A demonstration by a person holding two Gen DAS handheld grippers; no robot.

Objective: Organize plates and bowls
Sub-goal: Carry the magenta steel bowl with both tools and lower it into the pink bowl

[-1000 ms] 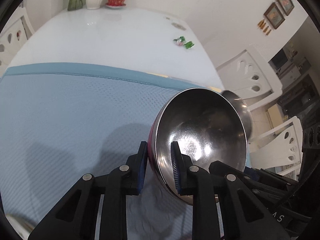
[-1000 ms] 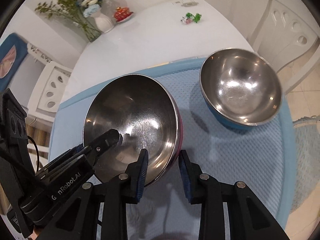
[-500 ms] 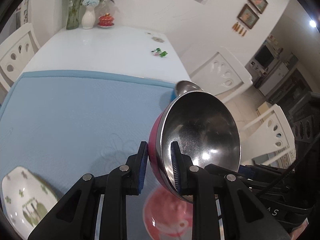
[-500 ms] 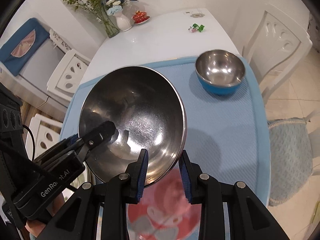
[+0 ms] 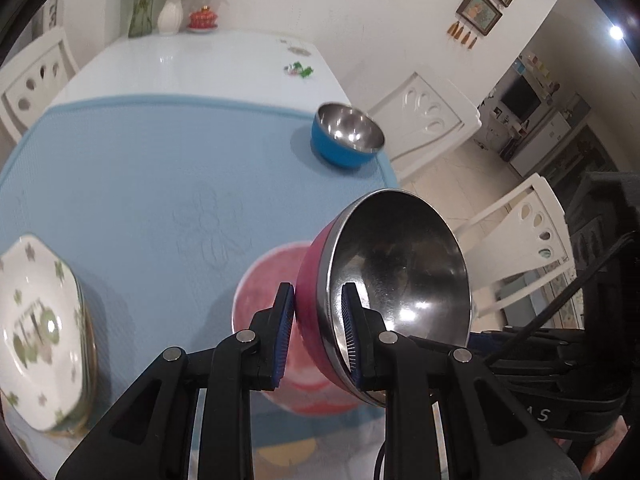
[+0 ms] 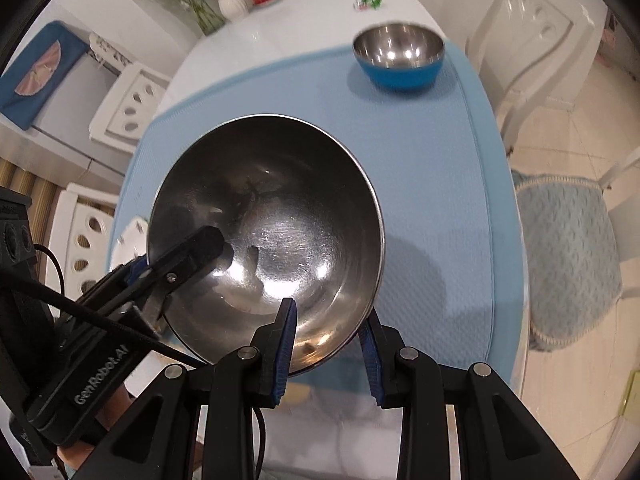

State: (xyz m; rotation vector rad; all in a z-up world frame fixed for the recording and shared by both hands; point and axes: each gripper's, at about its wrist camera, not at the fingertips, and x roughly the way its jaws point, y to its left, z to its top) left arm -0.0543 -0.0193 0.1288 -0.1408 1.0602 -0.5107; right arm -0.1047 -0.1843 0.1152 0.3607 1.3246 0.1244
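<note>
At upper left we see a white ceramic flower vase [image 5: 169,14]; white cut-out wooden chairs [image 5: 430,116] stand at right.

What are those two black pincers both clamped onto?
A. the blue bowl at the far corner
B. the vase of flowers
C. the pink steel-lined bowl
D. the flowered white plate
C: the left gripper and right gripper each pinch the rim of the pink bowl, held off the mat.
</note>
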